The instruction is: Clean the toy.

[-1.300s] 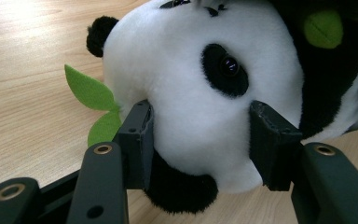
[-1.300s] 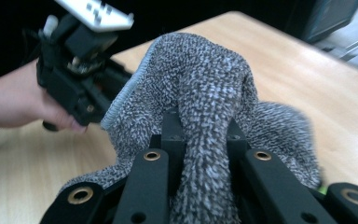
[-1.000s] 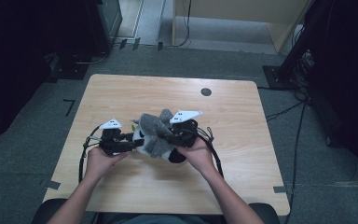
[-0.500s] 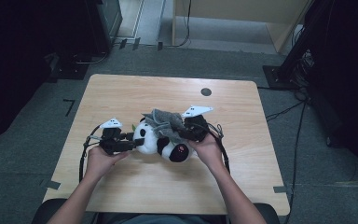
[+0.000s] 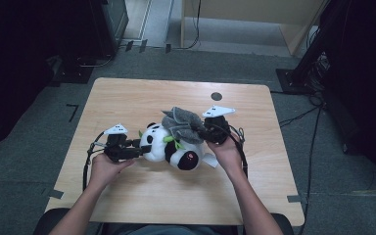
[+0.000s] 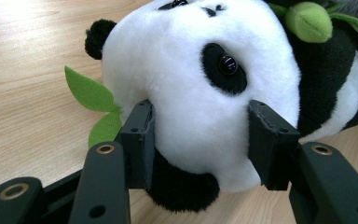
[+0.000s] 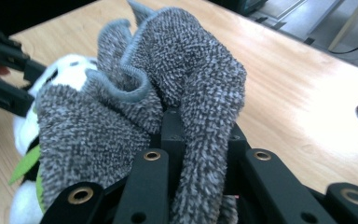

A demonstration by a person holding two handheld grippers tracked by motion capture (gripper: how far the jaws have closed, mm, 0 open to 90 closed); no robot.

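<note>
Now, scene: a person sits at a wooden table and holds one gripper in each hand.
Panda: a plush panda lies on its side near the middle of the table, its head toward the person's left.
Panda in the left gripper view: the white head is very near, with one black eye patch and a black ear at the upper left.
Leaves: green felt leaves stick out beside the head and lie on the wood.
Left gripper: the left gripper comes to the panda from the left; its two jaws stand on both sides of the head and press into the fur, so it is closed on the panda.
Left gripper, close: the jaws hold the lower part of the head, above a black part of the fur.
Cloth: a grey towel lies bunched on top of the panda's body.
Cloth in the right gripper view: the towel rises in thick folds, with the panda's white head behind it at the left.
Right gripper: the right gripper is at the right end of the towel; its jaws are closed on a fold of the towel.
Hole: a dark round hole is in the table, beyond the right gripper.
</note>
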